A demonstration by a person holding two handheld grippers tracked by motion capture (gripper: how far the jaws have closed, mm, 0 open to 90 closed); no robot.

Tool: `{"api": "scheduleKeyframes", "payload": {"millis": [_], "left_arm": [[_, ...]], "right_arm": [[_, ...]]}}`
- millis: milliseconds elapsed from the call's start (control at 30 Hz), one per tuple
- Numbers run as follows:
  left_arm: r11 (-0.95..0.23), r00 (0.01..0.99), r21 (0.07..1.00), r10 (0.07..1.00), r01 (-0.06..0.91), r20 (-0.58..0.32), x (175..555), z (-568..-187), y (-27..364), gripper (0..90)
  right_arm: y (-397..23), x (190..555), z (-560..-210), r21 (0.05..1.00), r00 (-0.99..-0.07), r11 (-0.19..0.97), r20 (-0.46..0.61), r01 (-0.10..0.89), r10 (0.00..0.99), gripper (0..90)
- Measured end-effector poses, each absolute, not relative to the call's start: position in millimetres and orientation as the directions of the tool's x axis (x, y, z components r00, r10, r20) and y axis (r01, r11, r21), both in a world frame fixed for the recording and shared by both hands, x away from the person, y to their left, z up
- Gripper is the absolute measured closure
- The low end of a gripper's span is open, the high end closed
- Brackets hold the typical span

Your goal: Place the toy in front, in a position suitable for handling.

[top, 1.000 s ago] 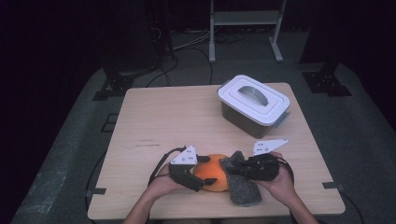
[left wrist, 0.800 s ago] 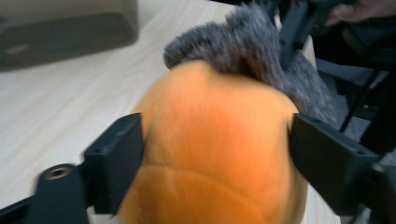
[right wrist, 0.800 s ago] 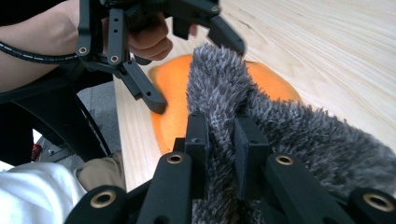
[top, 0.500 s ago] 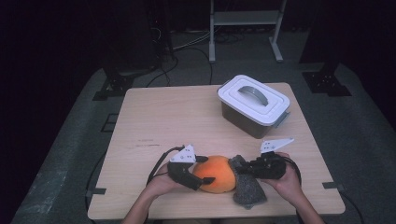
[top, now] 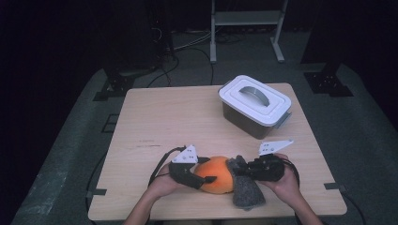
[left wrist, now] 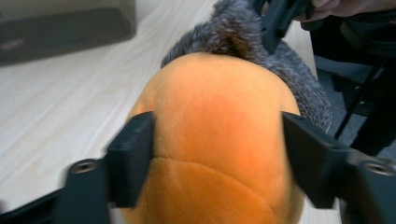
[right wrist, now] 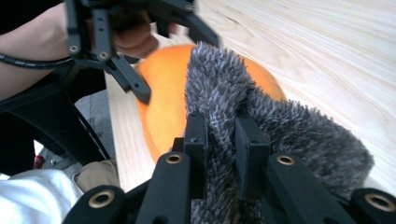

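Currently: left gripper (top: pixel 199 174) closing on orange plush (top: pixel 217 174) | right gripper (right wrist: pixel 219 135) clenched on grey fur (right wrist: pixel 261 116) | risk: soft plush squirms loose if squeezed off-centre.

No readable text, label, brand, number or sign anywhere. Blank lid on the box (top: pixel 255 99); bare wood on the tabletop (top: pixel 178 122); plain fur on the orange plush (left wrist: pixel 219 135) and the grey plush (right wrist: pixel 243 116). Faint smudge on the dark box side in the left gripper view, too blurred to read.
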State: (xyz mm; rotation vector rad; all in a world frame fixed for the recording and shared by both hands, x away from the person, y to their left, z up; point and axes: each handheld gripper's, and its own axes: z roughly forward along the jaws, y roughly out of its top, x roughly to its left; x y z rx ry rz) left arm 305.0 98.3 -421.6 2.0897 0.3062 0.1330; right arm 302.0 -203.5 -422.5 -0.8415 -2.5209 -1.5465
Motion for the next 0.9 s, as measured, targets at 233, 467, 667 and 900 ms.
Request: {"api": "scheduleKeyframes", "payload": {"millis": [233,467,667,900], "left_arm": [[-0.433,0.937,0.899,0.335,0.065,0.094,299.5,-419.2,93.7,42.5],[-0.431,0.947,0.888,0.32,0.159,-0.014,305.1,-420.0,94.0,20.8],[-0.438,0.941,0.876,0.336,0.202,-0.049,311.3,-424.9,101.5,26.9],[-0.438,0.943,0.869,0.321,0.231,-0.089,316.7,-428.7,114.4,27.0]], "right_arm": [[-205.4,298.4,-404.3,0.857,-0.856,0.278,0.294,0.433,0.426,77.3],[-184.8,299.9,-416.1,0.834,-0.876,0.356,0.274,0.422,0.397,77.1],[-190.7,300.1,-417.4,0.827,-0.868,0.365,0.264,0.429,0.421,76.7],[-212.7,313.9,-432.8,0.776,-0.802,0.341,0.33,0.531,0.498,76.8]]}}
